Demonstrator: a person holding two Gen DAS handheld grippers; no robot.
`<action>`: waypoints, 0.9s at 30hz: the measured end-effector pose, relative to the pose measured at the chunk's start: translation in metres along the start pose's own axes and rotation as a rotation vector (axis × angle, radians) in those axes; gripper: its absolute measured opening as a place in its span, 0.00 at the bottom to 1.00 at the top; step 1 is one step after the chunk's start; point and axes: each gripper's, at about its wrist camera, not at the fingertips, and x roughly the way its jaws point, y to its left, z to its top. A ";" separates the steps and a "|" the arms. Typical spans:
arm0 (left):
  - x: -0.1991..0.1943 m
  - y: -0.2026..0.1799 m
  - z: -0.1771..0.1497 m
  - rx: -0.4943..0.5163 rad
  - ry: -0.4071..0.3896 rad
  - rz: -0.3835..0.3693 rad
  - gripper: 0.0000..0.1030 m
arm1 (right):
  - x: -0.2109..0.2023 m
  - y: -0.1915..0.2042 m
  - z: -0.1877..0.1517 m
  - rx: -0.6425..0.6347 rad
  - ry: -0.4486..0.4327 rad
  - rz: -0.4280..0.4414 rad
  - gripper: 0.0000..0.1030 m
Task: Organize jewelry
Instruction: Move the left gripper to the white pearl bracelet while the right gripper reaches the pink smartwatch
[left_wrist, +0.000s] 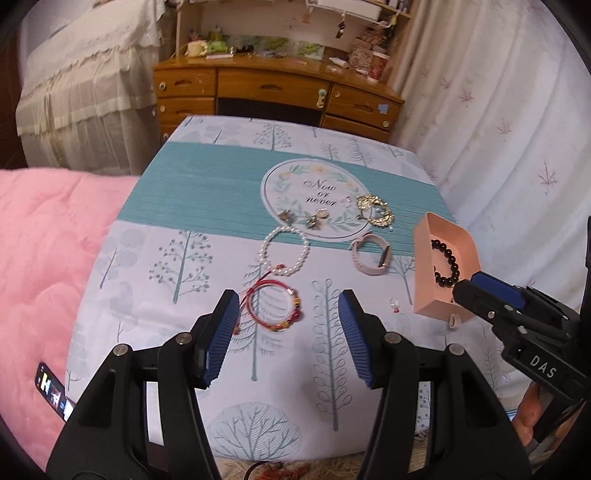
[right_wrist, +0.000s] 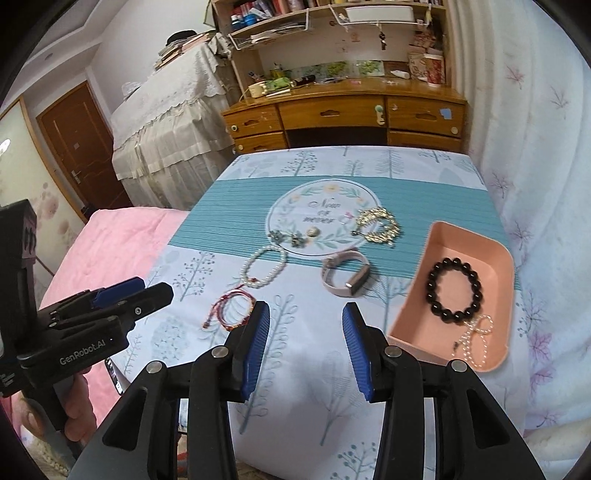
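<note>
Left-wrist view: the left gripper (left_wrist: 288, 325) hangs over the tree-print tablecloth (left_wrist: 155, 280) with its 2 blue-padded fingers spread wide and nothing between them. Just past the fingertips lies a red cord bracelet (left_wrist: 273, 308) flat on the cloth, and beyond it a white pearl bracelet (left_wrist: 284, 251). To the right of the pearls rests a pale pink smart band (left_wrist: 369, 254); farther back, on the round "Now or never" print, sit 3 small trinkets (left_wrist: 304, 218) and a gold chain piece (left_wrist: 375, 210).

Right-wrist view: the right gripper (right_wrist: 306, 343) also hovers above the cloth, its 2 fingers parted and empty. To its right a pink tray (right_wrist: 491, 254) stands on the tablecloth near the edge, holding a black bead bracelet (right_wrist: 455, 291) and, nearer the camera, a small pearl strand (right_wrist: 476, 339) that touches the black beads. From the left-wrist view, the right gripper's tips overlap the tray's near corner, though contact cannot be judged. A pink quilt (left_wrist: 40, 258) lies left of the table, with a phone (left_wrist: 53, 391) on it; a wooden desk (right_wrist: 343, 114) stands behind, and a pale curtain (right_wrist: 535, 147) hangs at right.
</note>
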 end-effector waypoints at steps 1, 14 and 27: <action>0.002 0.005 0.001 -0.011 0.009 -0.007 0.51 | 0.002 0.004 0.002 -0.004 0.000 0.003 0.40; 0.046 0.014 0.039 0.037 0.057 0.056 0.50 | 0.041 0.006 0.045 -0.036 0.064 0.037 0.40; 0.169 0.018 0.076 0.056 0.360 -0.040 0.34 | 0.161 -0.019 0.096 0.078 0.291 0.045 0.29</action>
